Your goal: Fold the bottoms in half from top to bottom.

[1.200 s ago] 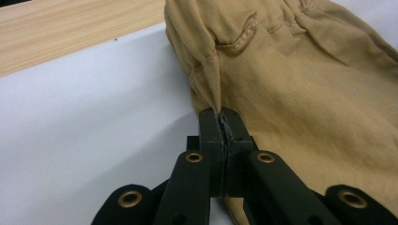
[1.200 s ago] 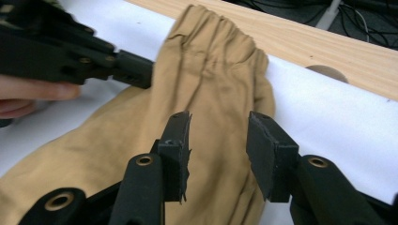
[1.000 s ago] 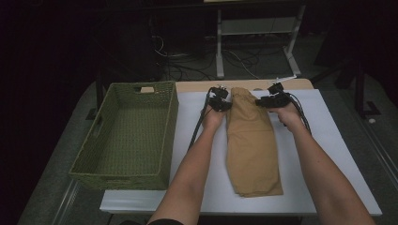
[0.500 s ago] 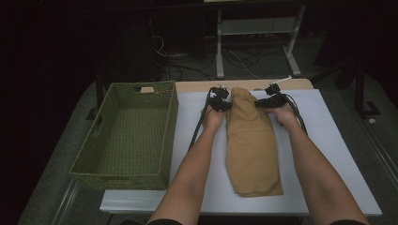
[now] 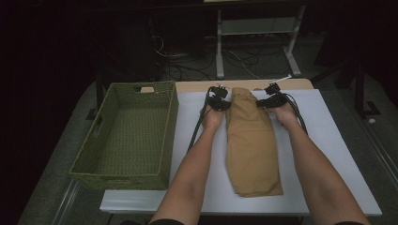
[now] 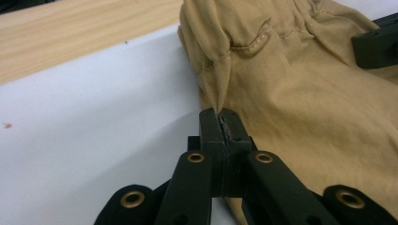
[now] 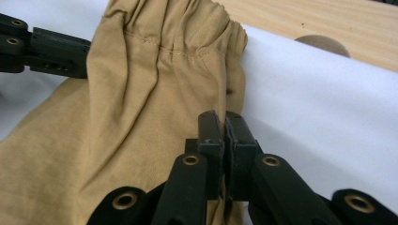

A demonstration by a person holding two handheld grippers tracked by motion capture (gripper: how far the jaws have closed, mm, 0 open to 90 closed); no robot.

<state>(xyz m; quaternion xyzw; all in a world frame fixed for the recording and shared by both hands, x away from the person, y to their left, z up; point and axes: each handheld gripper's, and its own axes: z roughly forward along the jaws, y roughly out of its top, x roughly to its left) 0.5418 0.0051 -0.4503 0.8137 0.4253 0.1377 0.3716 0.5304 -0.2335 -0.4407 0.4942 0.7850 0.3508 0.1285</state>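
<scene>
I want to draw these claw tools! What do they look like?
Both the left gripper and the right gripper are black, with two flat jaws on jointed bars pinned by brass-coloured rings. Black cables trail back along the person's bare, sleeveless forearms.

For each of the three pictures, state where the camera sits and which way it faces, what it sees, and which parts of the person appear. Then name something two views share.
High view: above the person's side, facing forward and down; table, basket, trousers, both forearms.
Left gripper view: on the left claw, looking along its jaws pinching the trousers' edge.
Right gripper view: on the right claw, jaws shut on the opposite edge.
Shared: both gripper views show the trousers' gathered waistband.
</scene>
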